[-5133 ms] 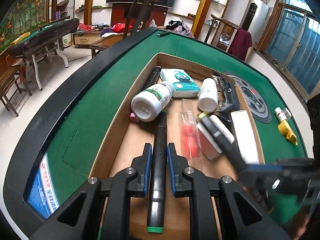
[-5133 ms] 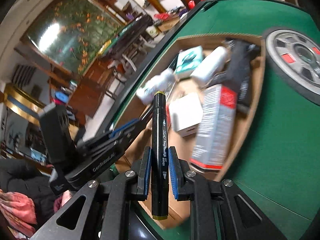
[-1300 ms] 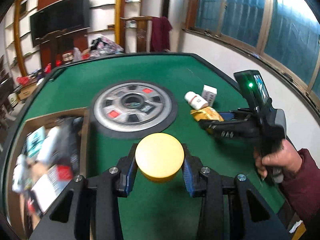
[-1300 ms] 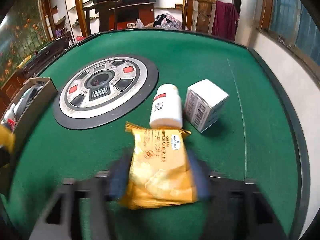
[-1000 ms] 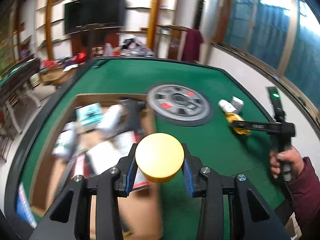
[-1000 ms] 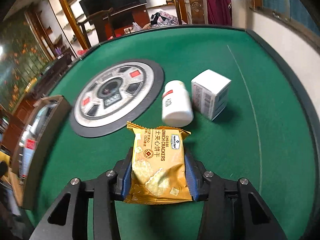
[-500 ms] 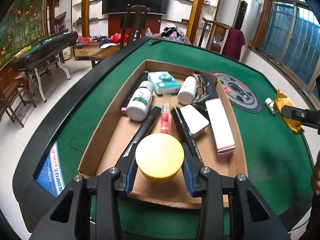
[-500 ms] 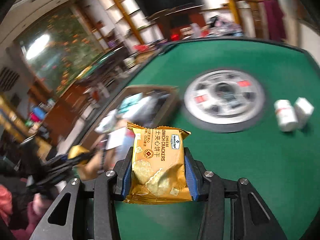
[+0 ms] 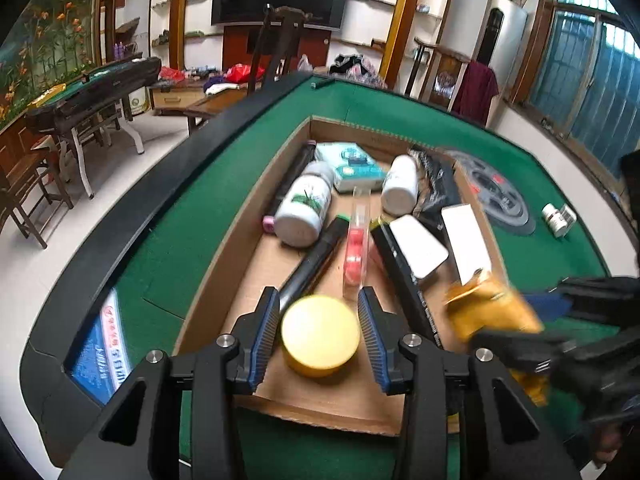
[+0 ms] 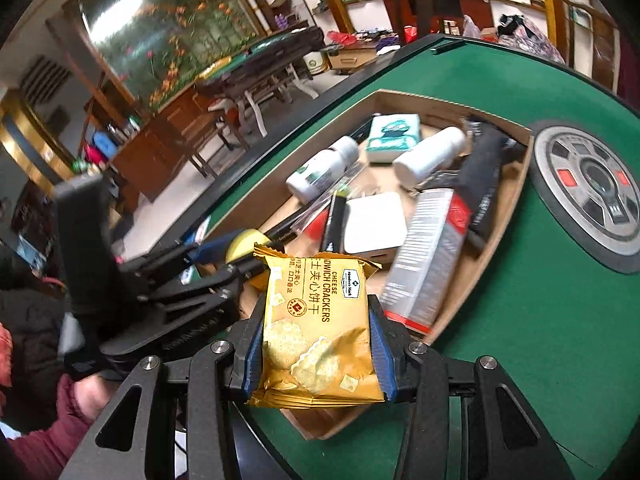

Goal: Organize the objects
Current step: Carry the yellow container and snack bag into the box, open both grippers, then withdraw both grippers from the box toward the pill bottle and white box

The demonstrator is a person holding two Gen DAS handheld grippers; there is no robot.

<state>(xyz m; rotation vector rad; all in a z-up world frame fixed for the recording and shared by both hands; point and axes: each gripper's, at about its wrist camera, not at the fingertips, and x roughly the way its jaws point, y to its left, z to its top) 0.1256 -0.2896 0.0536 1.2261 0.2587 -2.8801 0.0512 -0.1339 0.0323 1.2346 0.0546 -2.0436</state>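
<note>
While our left tool (image 9: pixel 319 334) stands released around the yellow jar (image 9: pixel 320 334) and our right tool (image 10: pixel 316 346) clamps the cracker packet (image 10: pixel 316 332), they may collide over the crowded box (image 9: pixel 248 216).

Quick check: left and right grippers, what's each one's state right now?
Left gripper: open, pads just off the yellow jar.
Right gripper: shut on the cracker packet.
</note>
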